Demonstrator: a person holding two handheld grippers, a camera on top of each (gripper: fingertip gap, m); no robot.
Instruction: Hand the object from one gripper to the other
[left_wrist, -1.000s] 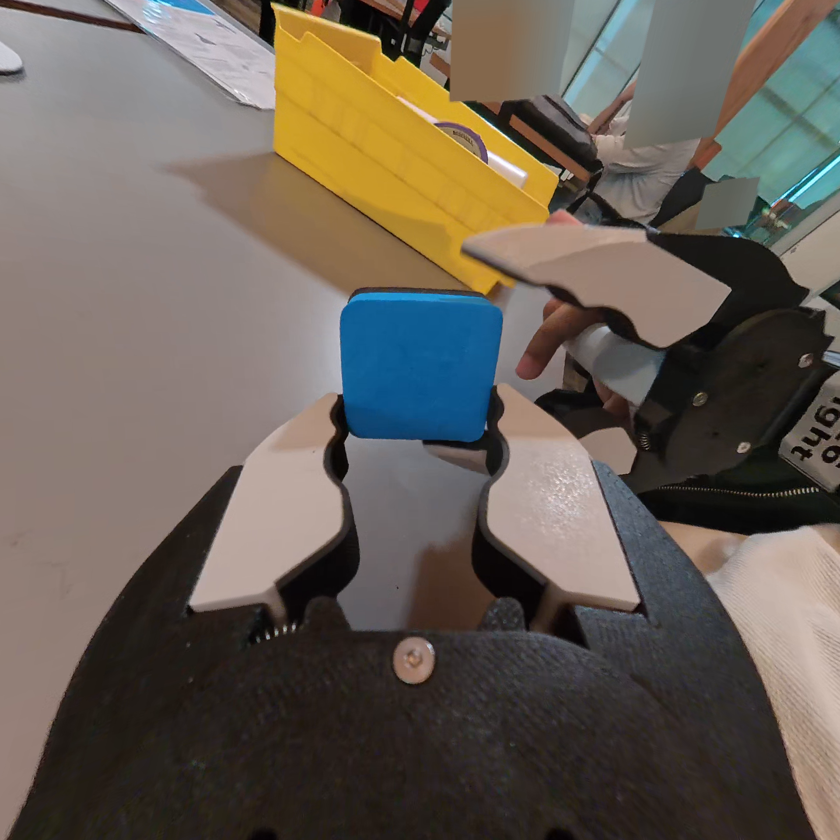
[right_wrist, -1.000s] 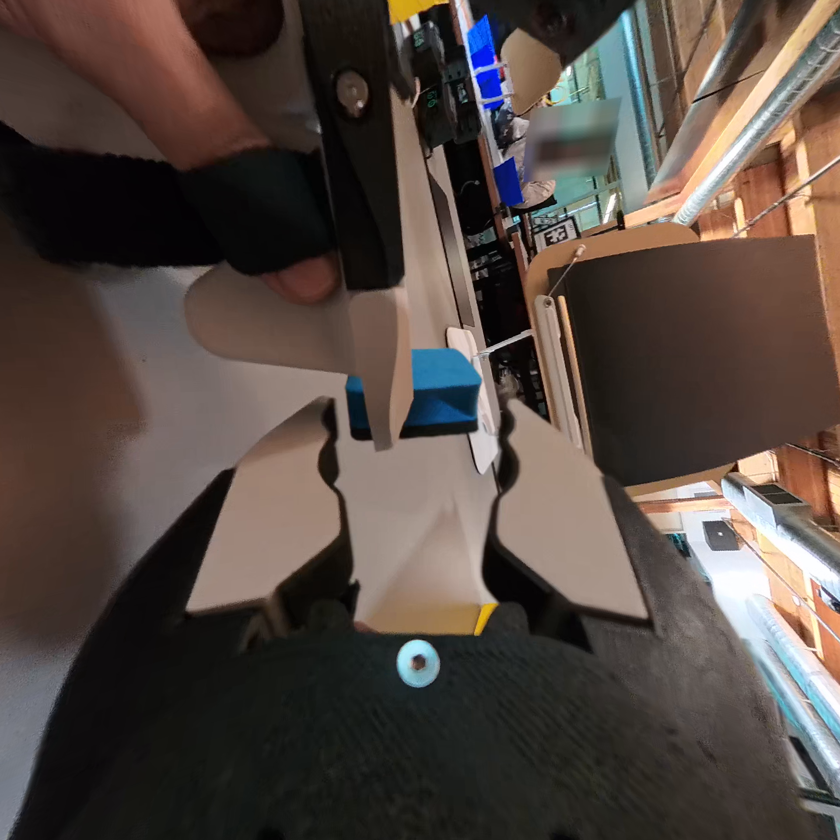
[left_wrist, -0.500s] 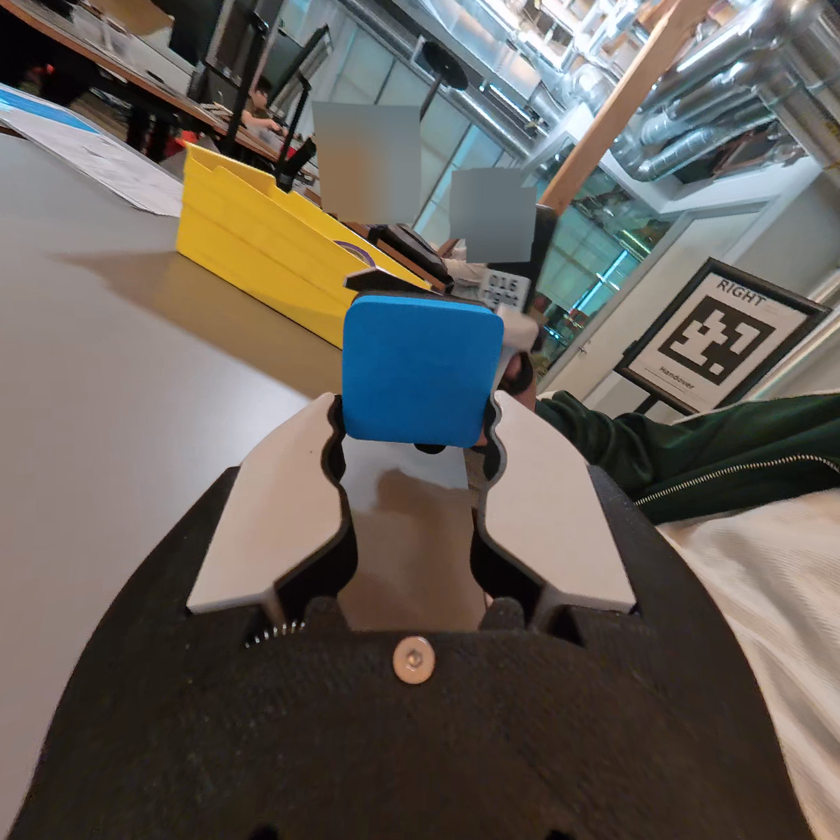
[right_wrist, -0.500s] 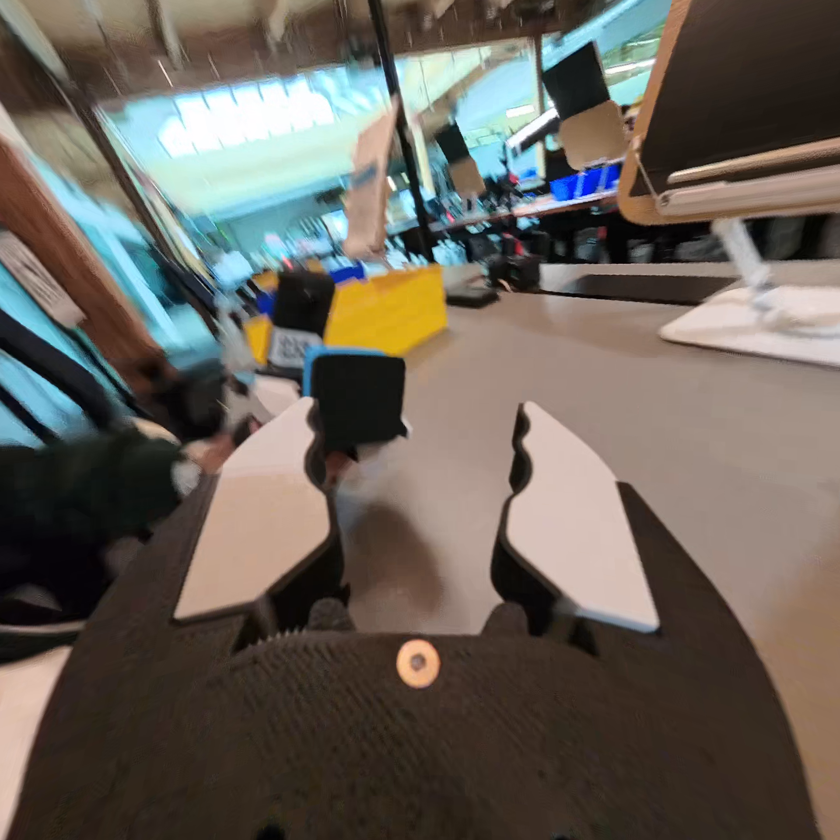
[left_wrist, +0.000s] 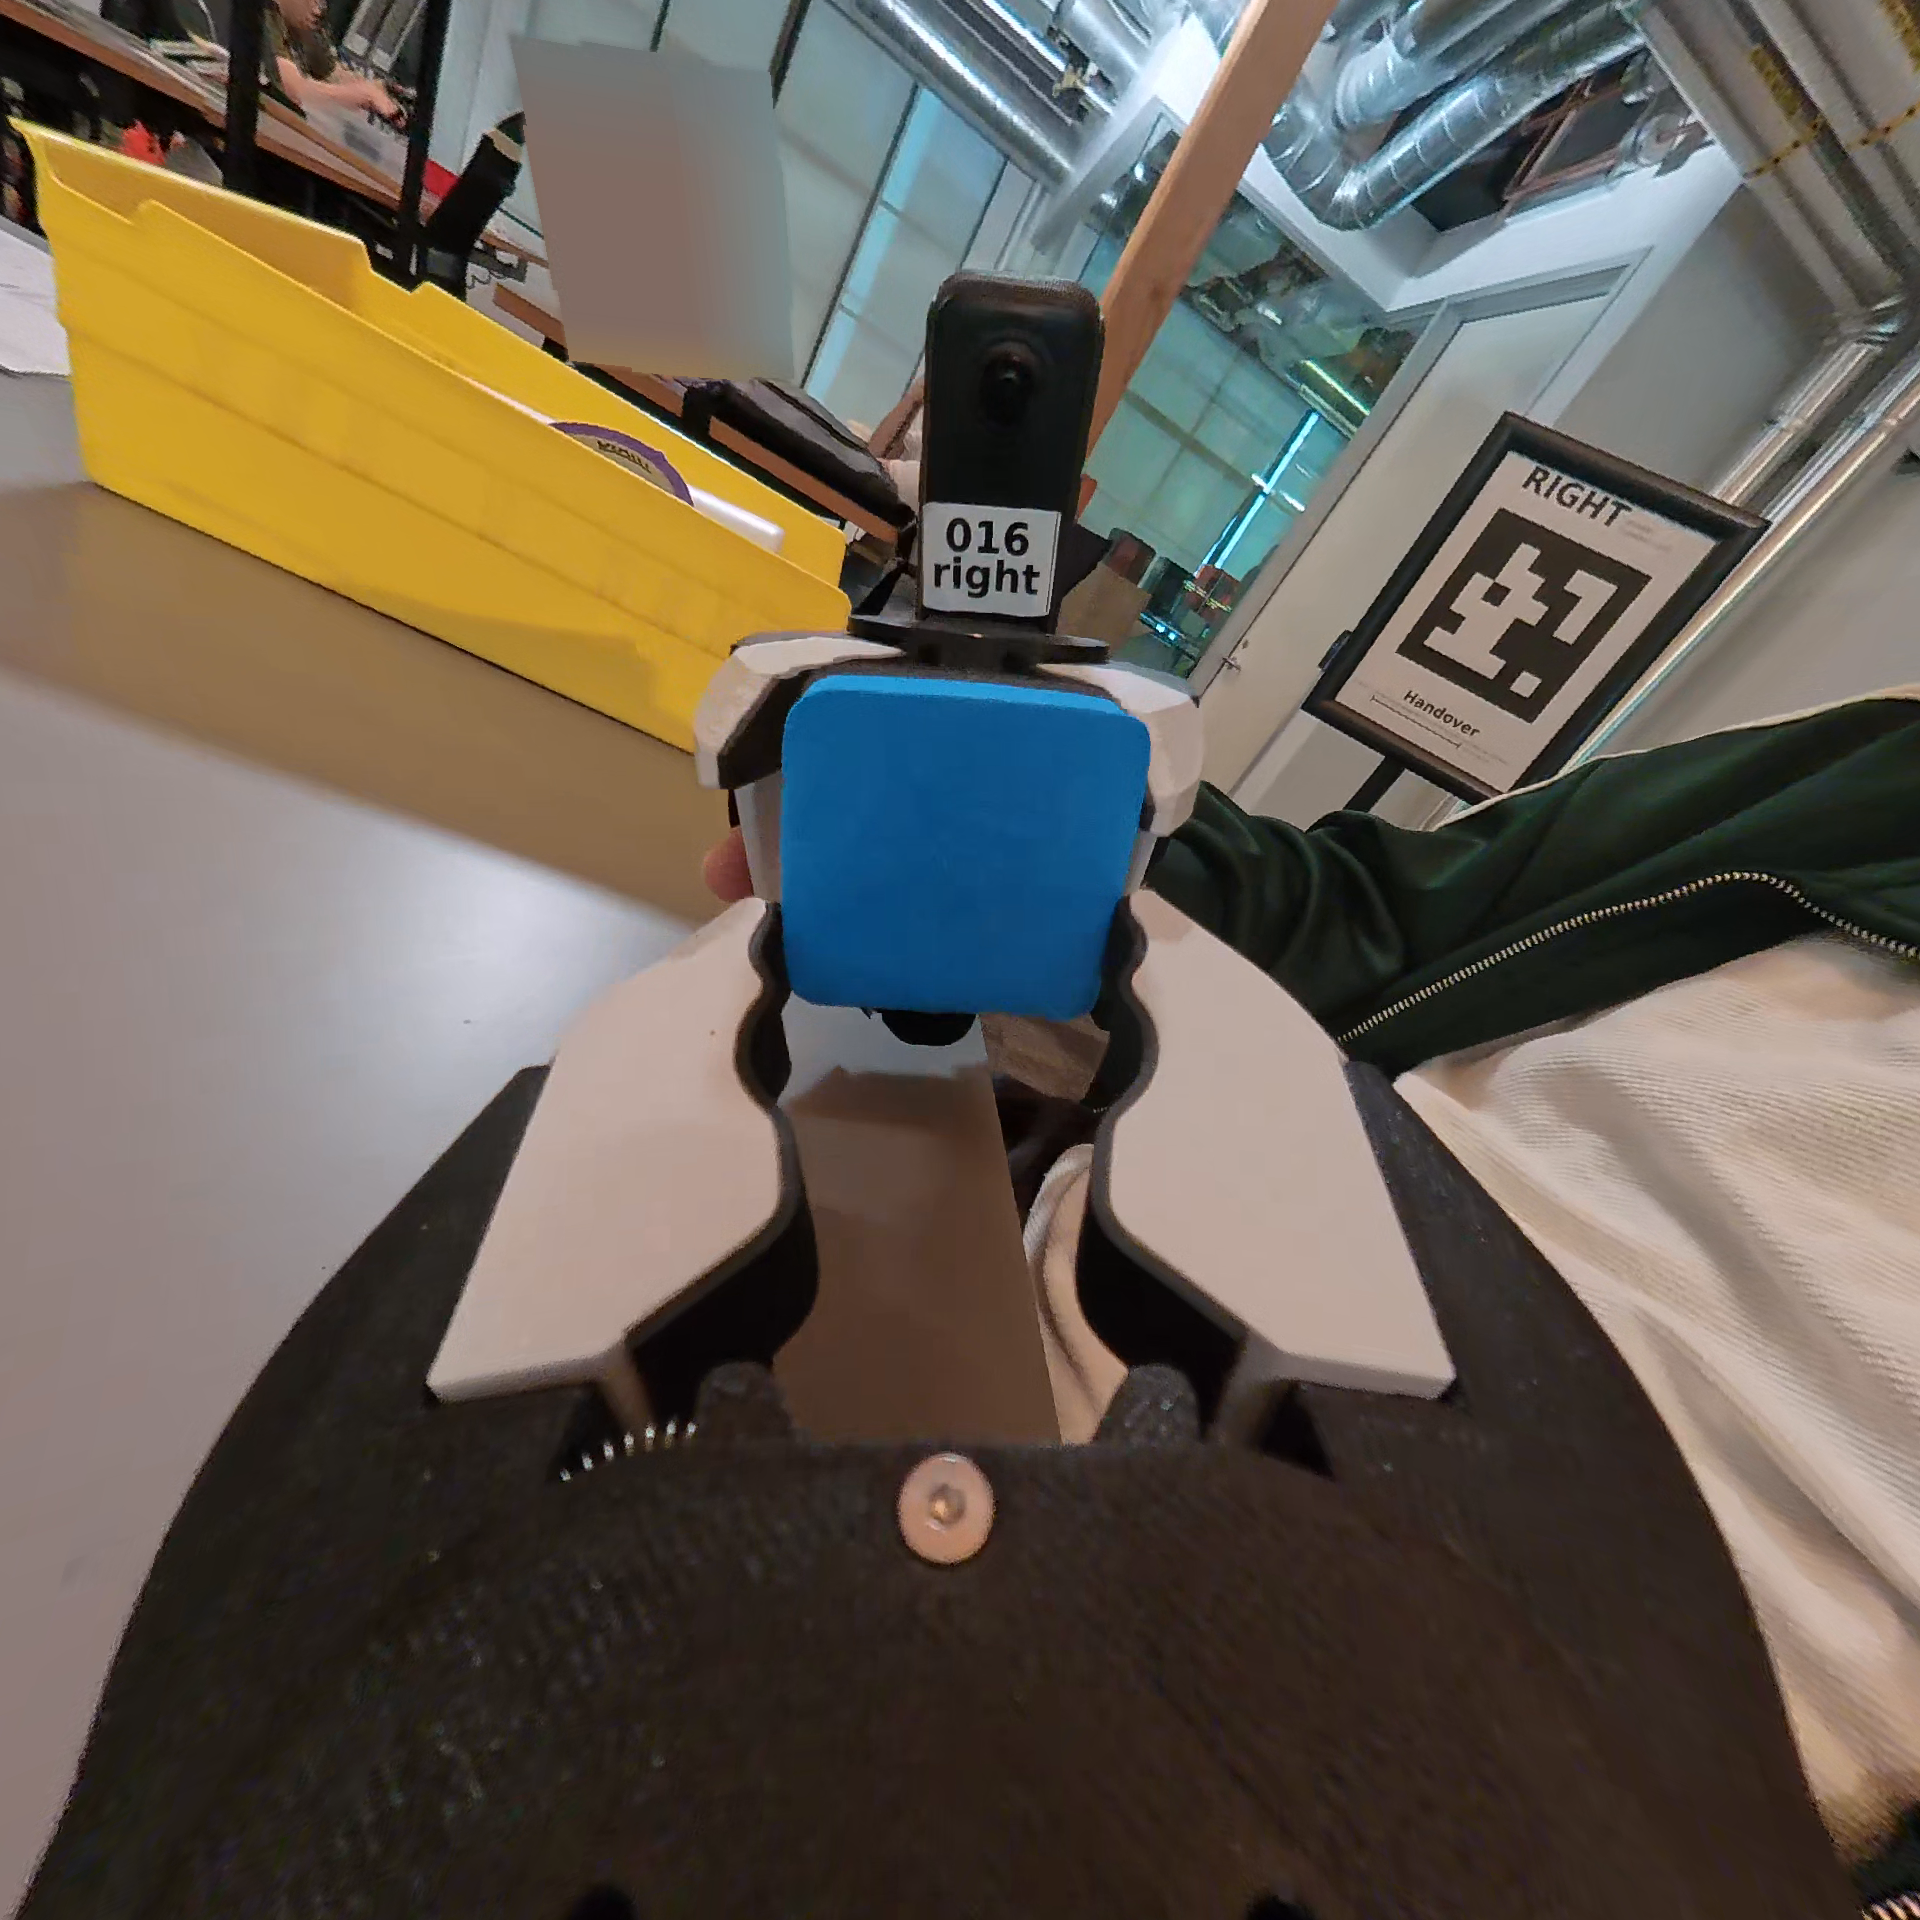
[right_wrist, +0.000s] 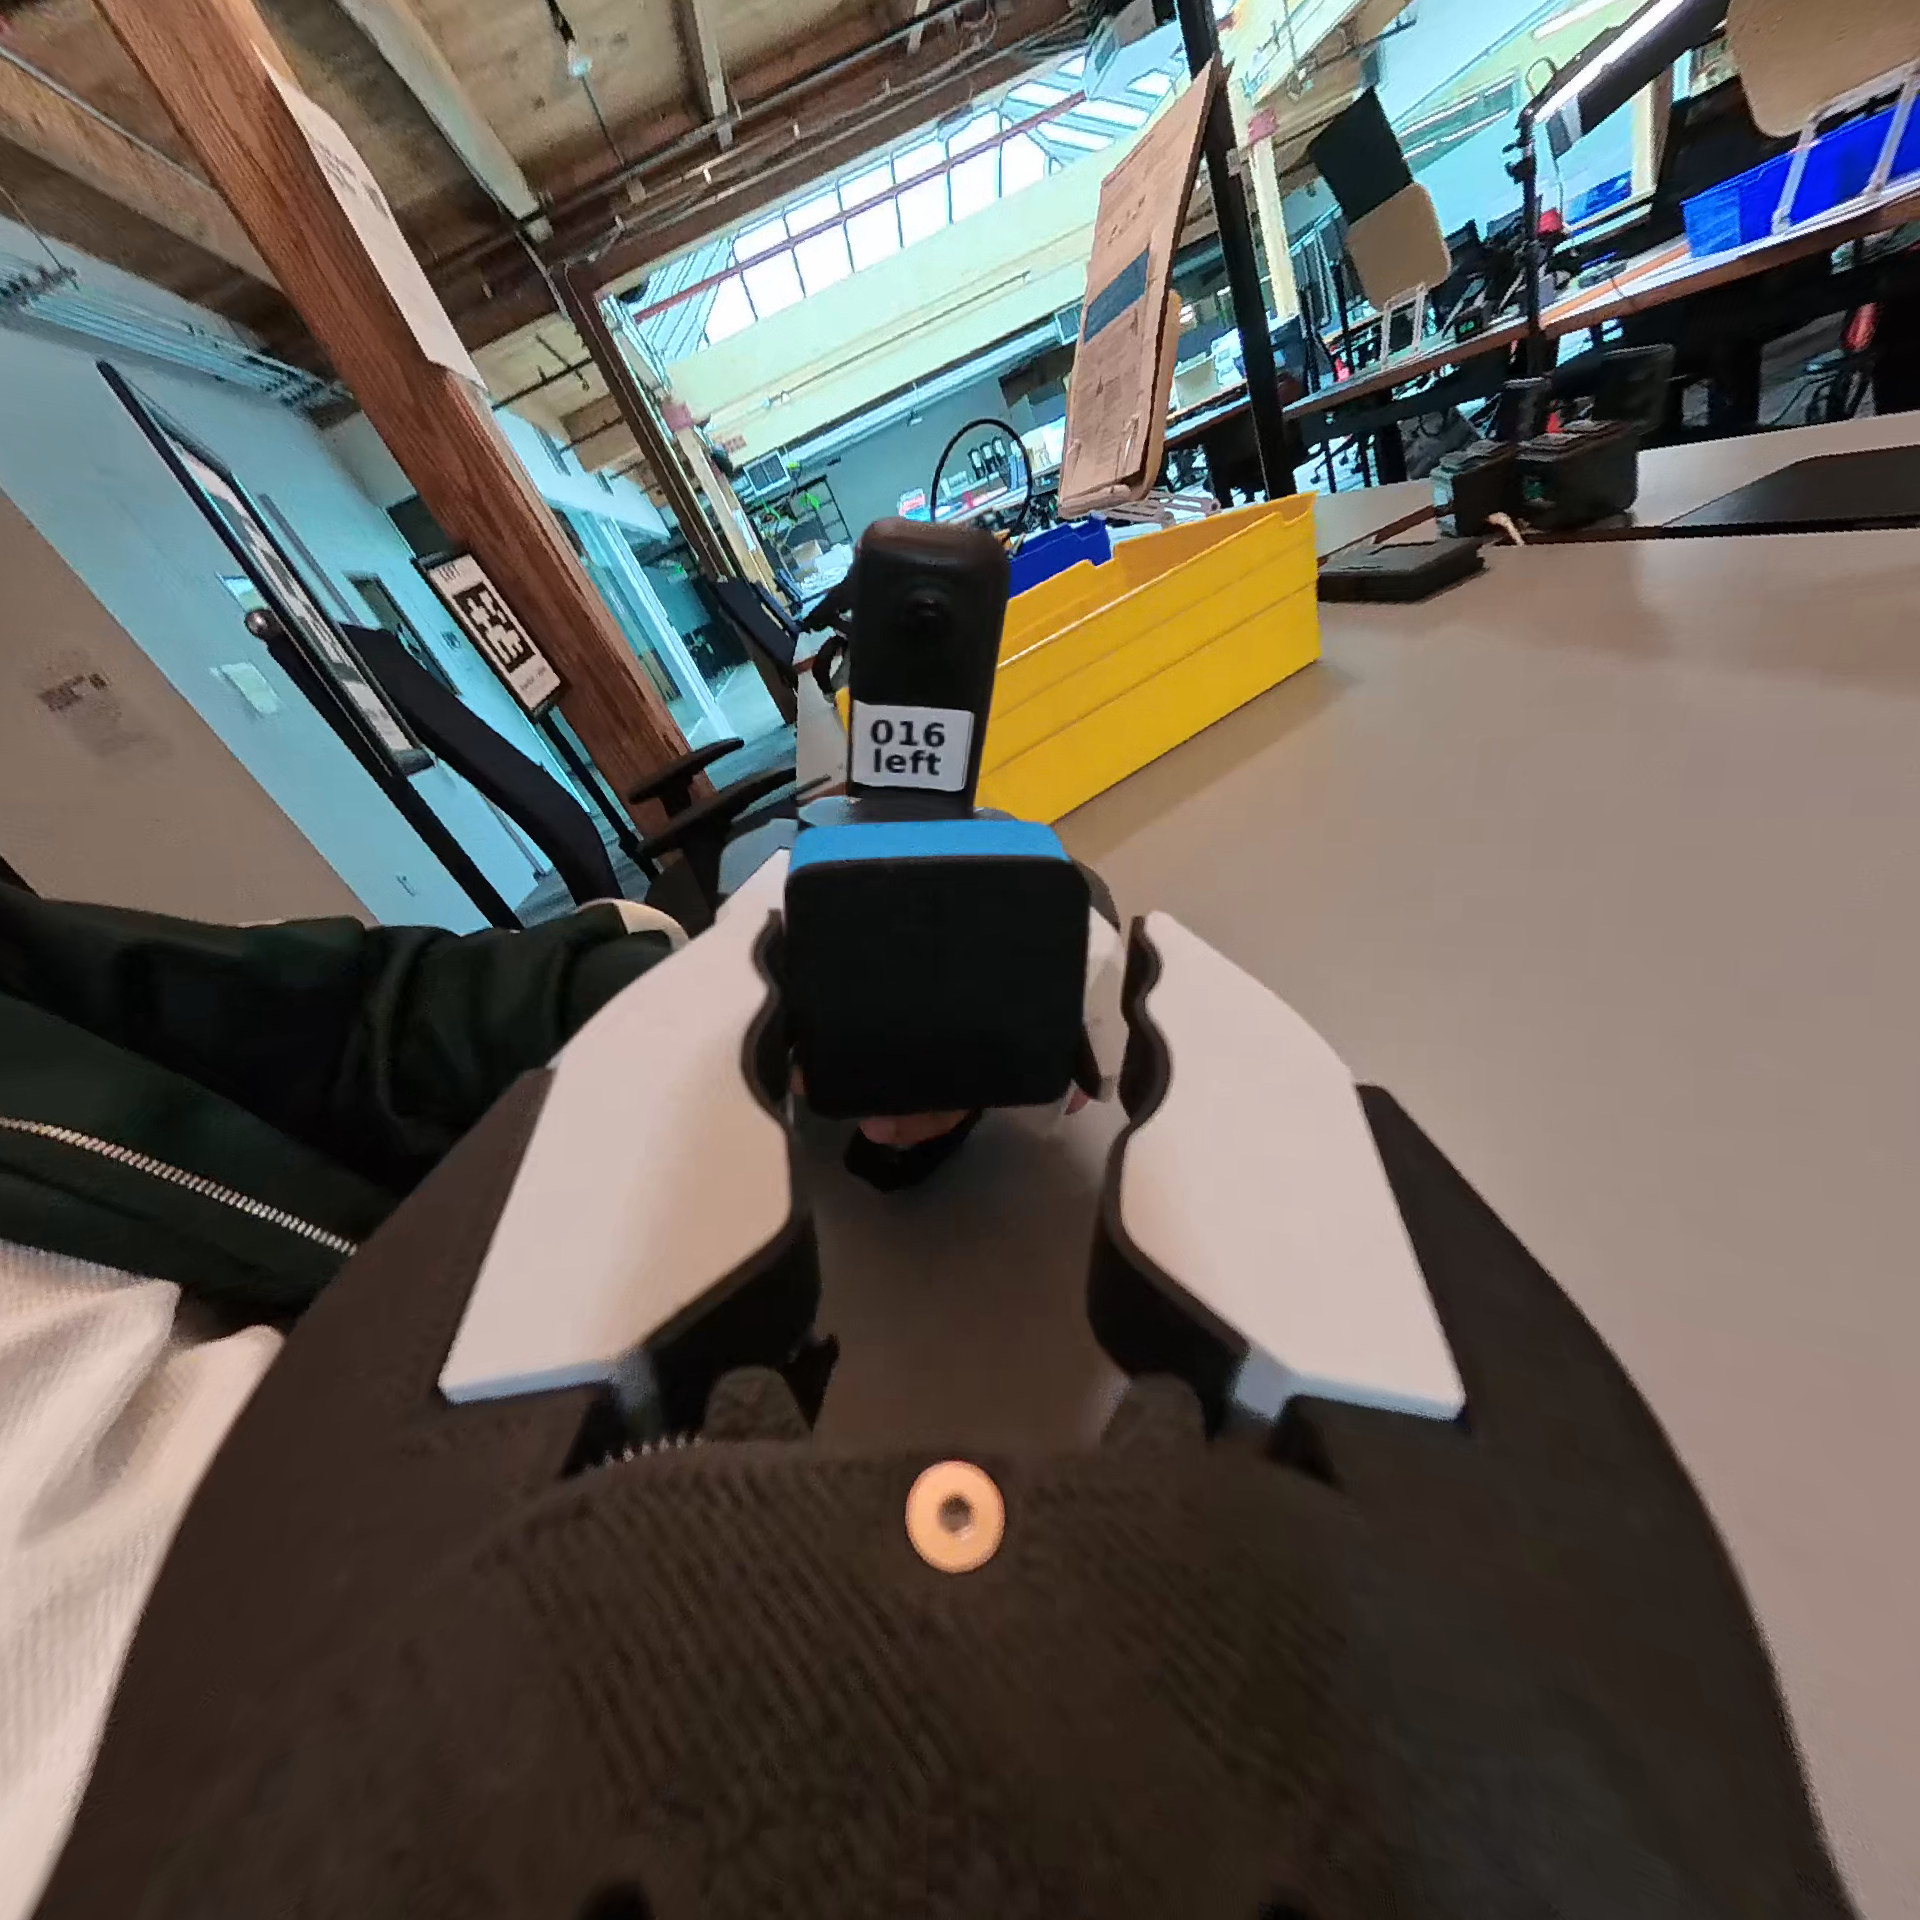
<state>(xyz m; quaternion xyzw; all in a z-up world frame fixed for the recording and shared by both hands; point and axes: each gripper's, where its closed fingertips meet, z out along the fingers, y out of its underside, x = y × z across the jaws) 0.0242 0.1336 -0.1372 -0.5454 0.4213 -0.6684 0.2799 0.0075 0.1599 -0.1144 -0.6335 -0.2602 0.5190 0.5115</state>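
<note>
- Blue foam block (left_wrist: 961, 852) looks light and squashy, black on its other face.
- Left gripper (left_wrist: 945, 977) pinches its sides.
- Right gripper (right_wrist: 951, 1023) fingers spread wide around it; squeeze the free edges.

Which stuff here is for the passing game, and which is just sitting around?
For the job: blue block, left gripper, right gripper.
Just lying about: yellow bin, framed sign, black chair.
</note>
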